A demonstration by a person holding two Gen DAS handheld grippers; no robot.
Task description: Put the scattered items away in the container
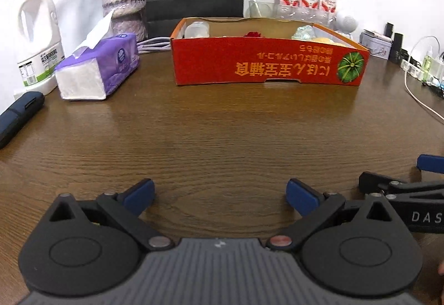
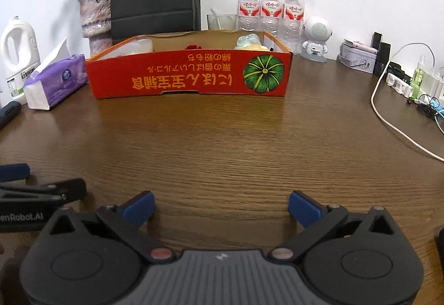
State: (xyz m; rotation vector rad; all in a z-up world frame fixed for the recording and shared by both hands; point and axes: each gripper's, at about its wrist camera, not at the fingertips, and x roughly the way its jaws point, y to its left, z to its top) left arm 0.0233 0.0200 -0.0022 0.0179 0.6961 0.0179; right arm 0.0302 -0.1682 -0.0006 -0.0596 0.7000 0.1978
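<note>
Left gripper point(image 1: 220, 195) and right gripper point(image 2: 222, 208) low over near edge of wooden table point(image 2: 222, 144), side by side, jaws spread wide, nothing between them

Red cardboard box point(image 2: 188, 77) at far centre, items point(image 2: 249, 42) inside; purple tissue pack point(image 1: 97, 69) to its left

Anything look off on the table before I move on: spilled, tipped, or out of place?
Nothing spilled or tipped. The red box sits flat, though its print reads upside down from here. A white cable trails loose across the table's right side. Both tongs are open and empty.
</note>
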